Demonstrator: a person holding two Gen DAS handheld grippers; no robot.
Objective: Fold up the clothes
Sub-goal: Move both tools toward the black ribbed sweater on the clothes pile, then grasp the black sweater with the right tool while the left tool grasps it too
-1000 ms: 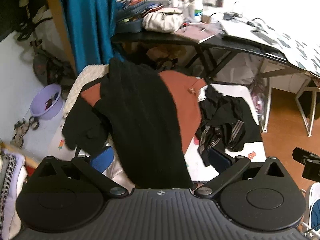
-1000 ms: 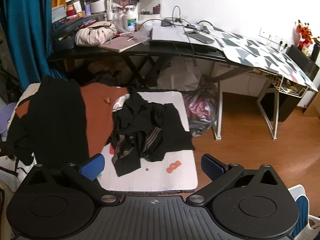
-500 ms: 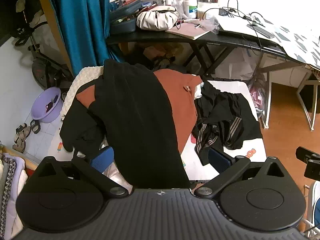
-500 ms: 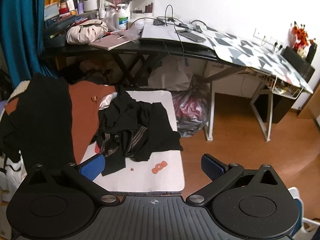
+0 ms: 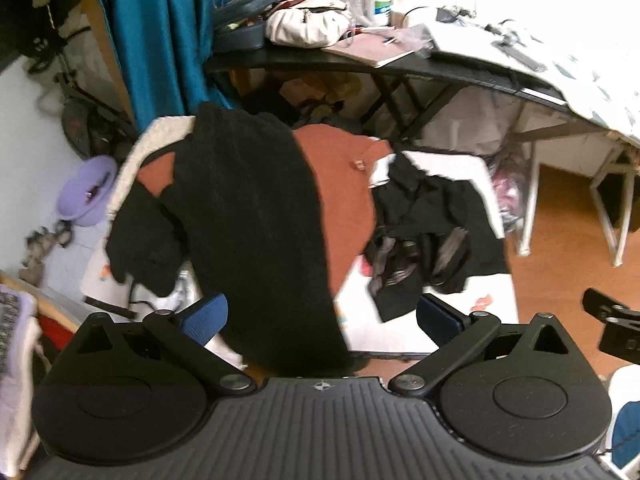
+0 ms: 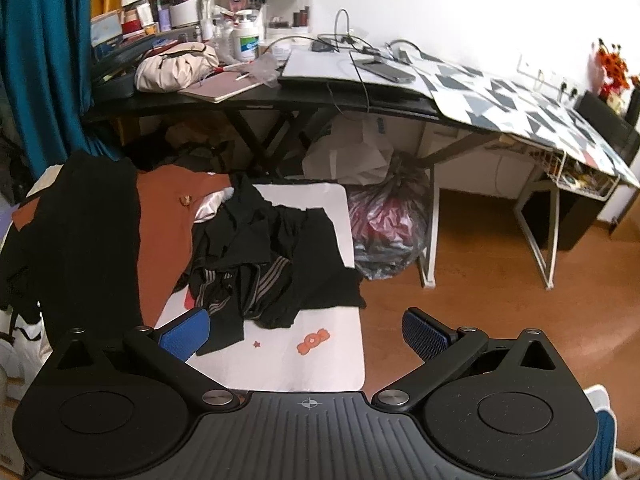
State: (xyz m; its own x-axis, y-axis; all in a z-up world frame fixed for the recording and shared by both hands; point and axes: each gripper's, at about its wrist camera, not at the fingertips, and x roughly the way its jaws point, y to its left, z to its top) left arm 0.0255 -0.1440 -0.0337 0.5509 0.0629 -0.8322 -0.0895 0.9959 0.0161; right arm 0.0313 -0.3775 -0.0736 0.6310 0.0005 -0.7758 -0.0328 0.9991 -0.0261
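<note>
A long black garment (image 5: pixel 256 216) lies draped over a rust-orange garment (image 5: pixel 344 184) on the left of a small white table (image 5: pixel 400 332). A crumpled black garment with grey stripes (image 6: pixel 264 260) sits in a heap on the white table (image 6: pixel 320 364). My left gripper (image 5: pixel 322 316) hangs open above the near end of the long black garment (image 6: pixel 92 240), holding nothing. My right gripper (image 6: pixel 306 330) is open over the table's near edge, just in front of the striped heap (image 5: pixel 432 232). The rust-orange garment (image 6: pixel 164 220) lies between the two dark ones.
A cluttered black desk (image 6: pixel 248 98) stands behind the table, with a beige bag (image 6: pixel 172 68) and a laptop (image 6: pixel 340 68). A full plastic bag (image 6: pixel 384 228) sits on the wooden floor right of the table. A teal curtain (image 5: pixel 160 32) and a purple basin (image 5: pixel 84 192) are at left.
Both grippers have shifted slightly, so the views have drifted and the clothes look a little nearer. The garments lie as before, and both grippers have stayed open.
</note>
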